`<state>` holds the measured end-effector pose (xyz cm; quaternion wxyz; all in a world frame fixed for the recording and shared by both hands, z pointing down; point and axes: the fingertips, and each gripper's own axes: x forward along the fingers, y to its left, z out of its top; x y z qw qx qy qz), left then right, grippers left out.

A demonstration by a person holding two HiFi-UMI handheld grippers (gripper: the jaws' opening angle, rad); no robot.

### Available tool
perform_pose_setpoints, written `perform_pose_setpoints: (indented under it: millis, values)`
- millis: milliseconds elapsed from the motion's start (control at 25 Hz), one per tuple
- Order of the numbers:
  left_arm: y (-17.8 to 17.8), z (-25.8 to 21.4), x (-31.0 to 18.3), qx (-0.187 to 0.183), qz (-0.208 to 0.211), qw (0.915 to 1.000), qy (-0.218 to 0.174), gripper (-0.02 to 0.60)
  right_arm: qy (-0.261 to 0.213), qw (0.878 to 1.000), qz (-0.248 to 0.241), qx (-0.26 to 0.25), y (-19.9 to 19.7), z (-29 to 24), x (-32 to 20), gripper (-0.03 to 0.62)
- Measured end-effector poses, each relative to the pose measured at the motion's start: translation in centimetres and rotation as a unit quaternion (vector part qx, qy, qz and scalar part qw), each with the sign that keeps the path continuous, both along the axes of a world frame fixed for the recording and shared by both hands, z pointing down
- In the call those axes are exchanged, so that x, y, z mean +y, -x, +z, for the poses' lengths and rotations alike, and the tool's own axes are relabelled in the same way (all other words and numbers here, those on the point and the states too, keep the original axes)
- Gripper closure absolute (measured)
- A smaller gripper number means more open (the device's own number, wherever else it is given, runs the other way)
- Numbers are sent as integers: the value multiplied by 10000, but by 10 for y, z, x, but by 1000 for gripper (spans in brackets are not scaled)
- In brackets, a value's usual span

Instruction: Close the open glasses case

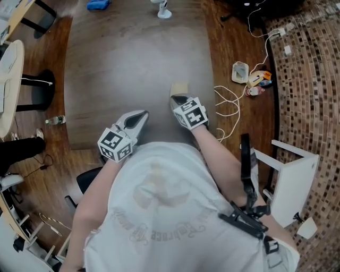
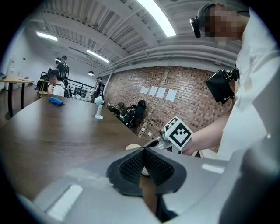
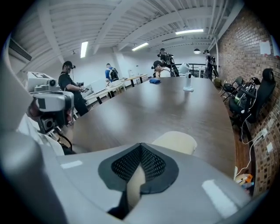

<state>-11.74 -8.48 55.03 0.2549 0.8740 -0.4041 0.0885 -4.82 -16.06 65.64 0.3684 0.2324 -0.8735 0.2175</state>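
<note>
left gripper (image 1: 141, 117) is on the near-left side of the glasses case (image 1: 179, 86), apart from it. its jaws are pressed together and empty, and only brown table (image 1: 133, 58) shows under the pads.

the glasses case is a pale beige rounded shell lying on the table towards its right side, nearer my edge than the far end. looks like a hard, light, smooth clamshell, so i'd guess it slides on the wood if shoved sideways and snaps once the lid goes past its hinge spring. i can't tell from here how far up the lid stands. best contact in my view is the top of the lid near its free edge, pressing down, with the base steadied from the other side.

right gripper (image 1: 176, 99) is just on the near side of the case, tips pointing down at it. its jaws are fully closed and i see nothing clamped, with beige showing just past the tips. i can't tell if it's touching.

lots of bare table left of the case and beyond it. a white stand (image 1: 164, 10) is well off at the far end. right of the case the table edge is near, with cables (image 1: 226, 103) on the floor past it, so don't push that way.
</note>
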Motion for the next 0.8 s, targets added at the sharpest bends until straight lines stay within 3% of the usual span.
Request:
perform_pose_setpoints:
  millis: [400, 800]
  values:
    - [-28, 0, 17, -70, -266, 9996, 83, 575, 102, 9964, 42, -839, -4, -13, 0, 586]
    - [-40, 1, 39, -195, -272, 9993, 169, 575, 258, 9824, 392, -1811, -10, -33, 3, 586]
